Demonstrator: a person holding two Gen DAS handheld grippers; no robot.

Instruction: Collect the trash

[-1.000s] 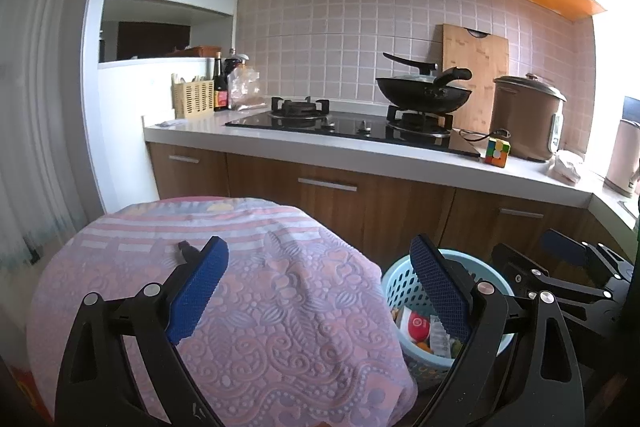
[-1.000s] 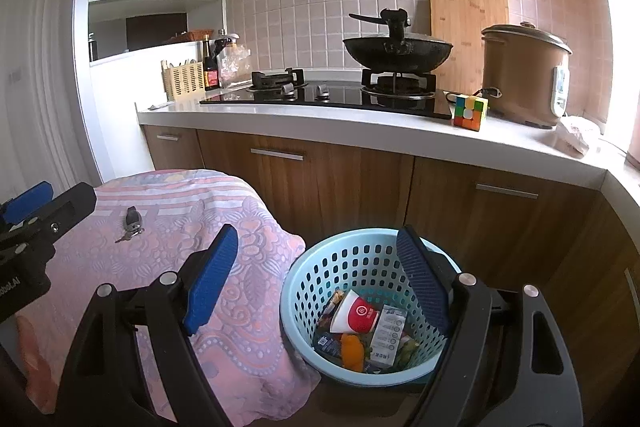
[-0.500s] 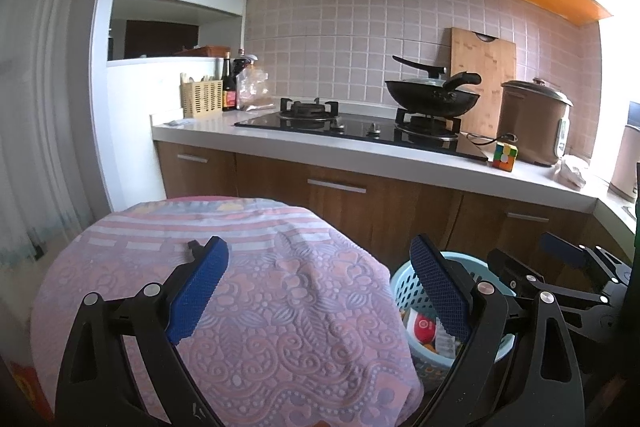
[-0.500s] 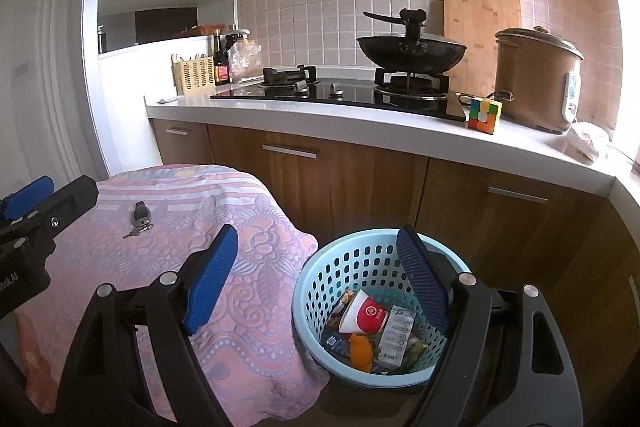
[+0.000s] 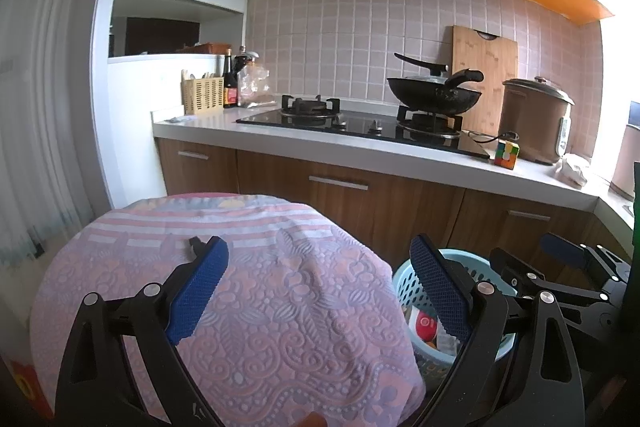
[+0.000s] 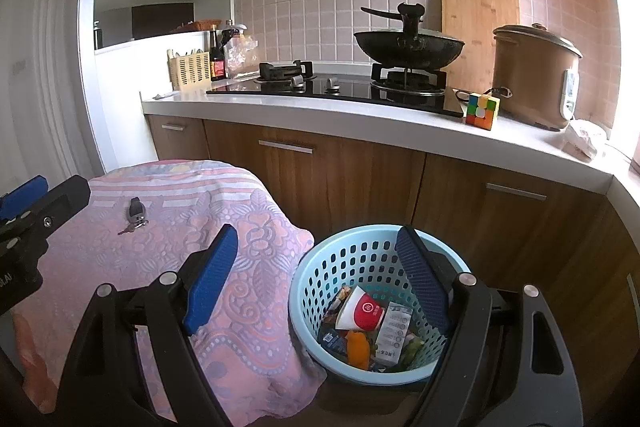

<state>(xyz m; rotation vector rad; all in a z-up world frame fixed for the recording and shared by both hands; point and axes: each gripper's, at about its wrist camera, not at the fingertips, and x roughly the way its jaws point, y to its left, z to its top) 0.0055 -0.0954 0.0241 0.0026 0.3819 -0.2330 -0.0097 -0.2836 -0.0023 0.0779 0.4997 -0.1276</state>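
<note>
A light blue plastic basket stands on the floor by the cabinets. It holds trash: a red-and-white paper cup, a white packet, an orange piece and other wrappers. My right gripper is open and empty, above the basket's left rim. My left gripper is open and empty over the pink cloth; the basket shows at its right. A key fob with keys lies on the cloth.
The cloth-covered table stands left of the basket. Behind is a counter with a stove, a black wok, a cutting board, a rice cooker and a puzzle cube. Wooden cabinets lie below.
Both grippers have pulled back and tilted up slightly; the counter and basket sit lower and farther right in view. Both stay open and empty.
</note>
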